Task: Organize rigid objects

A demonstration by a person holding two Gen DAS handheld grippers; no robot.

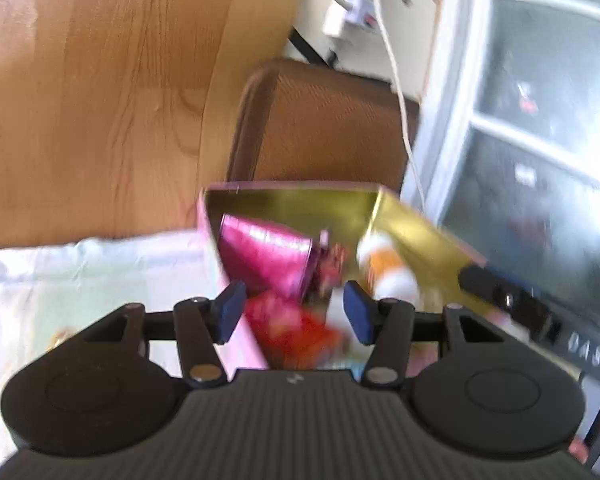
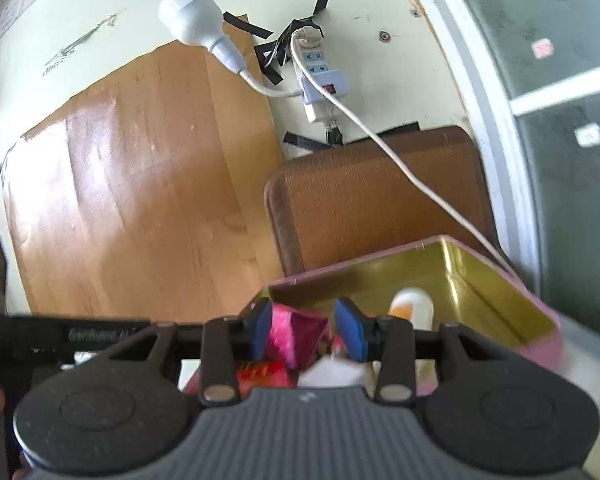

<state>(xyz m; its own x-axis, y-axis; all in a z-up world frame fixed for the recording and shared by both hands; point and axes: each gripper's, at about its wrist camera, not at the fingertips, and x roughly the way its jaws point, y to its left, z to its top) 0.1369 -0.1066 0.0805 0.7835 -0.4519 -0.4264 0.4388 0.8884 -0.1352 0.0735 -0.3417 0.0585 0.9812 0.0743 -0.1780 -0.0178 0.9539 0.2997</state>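
Observation:
A pink box with a gold inside (image 1: 292, 200) (image 2: 480, 276) sits on a pale cloth. In it lie a shiny magenta cup on its side (image 1: 268, 256) (image 2: 296, 332), a red packet (image 1: 296, 332) (image 2: 264, 376) and a white and orange bottle (image 1: 388, 264) (image 2: 414, 306). My left gripper (image 1: 296, 314) is open just above the box's near left wall, holding nothing. My right gripper (image 2: 309, 330) is open over the box's near end, with the magenta cup seen between its pads; contact is not clear. The other gripper's black body (image 1: 512, 304) shows at the box's right.
A brown chair back (image 1: 328, 128) (image 2: 380, 192) stands behind the box. A wooden board (image 1: 100, 100) (image 2: 140, 180) leans at the left. A power strip with white cables (image 2: 318, 80) hangs on the wall. A window frame (image 1: 460, 100) (image 2: 488, 100) is at the right.

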